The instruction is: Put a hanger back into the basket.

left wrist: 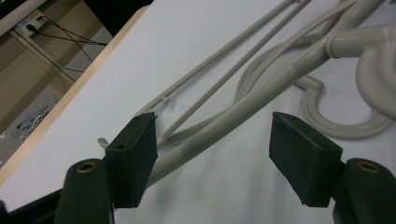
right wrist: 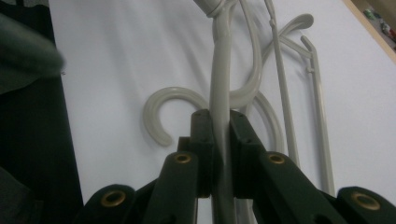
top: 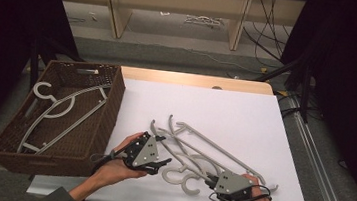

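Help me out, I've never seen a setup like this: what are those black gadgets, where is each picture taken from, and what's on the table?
A person sits at a white table and holds a hand-held two-jaw gripper in each hand. The high view looks down from above; the other two pictures come from cameras riding on the grippers. On the table lies a tangle of grey plastic hangers. Beside it stands a brown wicker basket with a hanger in the basket. The right gripper is shut on one hanger's arm. The left gripper is open, with a hanger arm lying between its jaws.

White table (top: 225,110): being occupied by a wicker basket (top: 110,111) at left and grey hangers (top: 196,155) at lower centre.
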Available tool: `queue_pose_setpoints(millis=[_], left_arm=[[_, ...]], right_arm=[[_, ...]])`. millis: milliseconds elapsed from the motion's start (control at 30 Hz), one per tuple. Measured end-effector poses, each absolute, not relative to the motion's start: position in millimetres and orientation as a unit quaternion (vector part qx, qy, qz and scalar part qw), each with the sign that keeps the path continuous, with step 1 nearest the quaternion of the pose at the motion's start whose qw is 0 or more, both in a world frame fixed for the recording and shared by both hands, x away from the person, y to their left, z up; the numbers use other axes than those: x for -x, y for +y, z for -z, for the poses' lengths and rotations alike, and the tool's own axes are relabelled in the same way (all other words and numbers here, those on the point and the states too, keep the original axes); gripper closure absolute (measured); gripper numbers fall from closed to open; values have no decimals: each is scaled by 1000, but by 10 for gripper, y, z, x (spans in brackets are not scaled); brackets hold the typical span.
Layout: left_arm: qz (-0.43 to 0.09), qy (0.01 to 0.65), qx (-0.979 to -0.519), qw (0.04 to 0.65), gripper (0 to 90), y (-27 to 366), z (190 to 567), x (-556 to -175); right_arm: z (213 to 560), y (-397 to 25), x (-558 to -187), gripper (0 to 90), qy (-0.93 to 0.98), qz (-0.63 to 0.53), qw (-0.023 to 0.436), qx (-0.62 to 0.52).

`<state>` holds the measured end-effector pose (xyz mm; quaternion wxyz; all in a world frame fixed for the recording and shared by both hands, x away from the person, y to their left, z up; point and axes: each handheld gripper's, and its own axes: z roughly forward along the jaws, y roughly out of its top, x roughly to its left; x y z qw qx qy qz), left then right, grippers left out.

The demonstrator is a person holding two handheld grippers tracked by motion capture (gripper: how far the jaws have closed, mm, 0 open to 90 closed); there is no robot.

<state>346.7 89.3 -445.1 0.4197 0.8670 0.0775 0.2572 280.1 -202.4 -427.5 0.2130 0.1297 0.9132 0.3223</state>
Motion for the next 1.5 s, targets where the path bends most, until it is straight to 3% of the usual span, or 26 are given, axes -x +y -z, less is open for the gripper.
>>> queue_pose_setpoints(millis=[233,467,600,800,967,1100,1200,1500], left_arm=[[-253,50,-880,399,342,823,4497,-3414],[-239,38,-887,393,415,776,4534,-3399],[-241,-2,-893,379,607,742,4553,-3357],[-261,-26,-899,350,658,718,4471,-3313],[-266,-35,-894,359,729,698,4345,-3248],[-251,-21,-897,364,754,699,4282,-3229],[-233,-8,-893,384,770,728,4258,-3245],[-203,70,-892,398,793,862,4211,-3363]], right_arm=[[4291,-1969,-2787,825,915,-329,206,-115],[4313,-1914,-2770,825,917,-336,188,-107],[4320,-1903,-2777,824,917,-338,188,-102],[4328,-1913,-2792,806,912,-344,197,-103],[4306,-1983,-2839,744,898,-355,225,-129],[4309,-1997,-2863,541,878,-374,250,-166],[4285,-2024,-2887,444,855,-398,256,-212],[4186,-2198,-2906,385,785,-491,257,-276]])
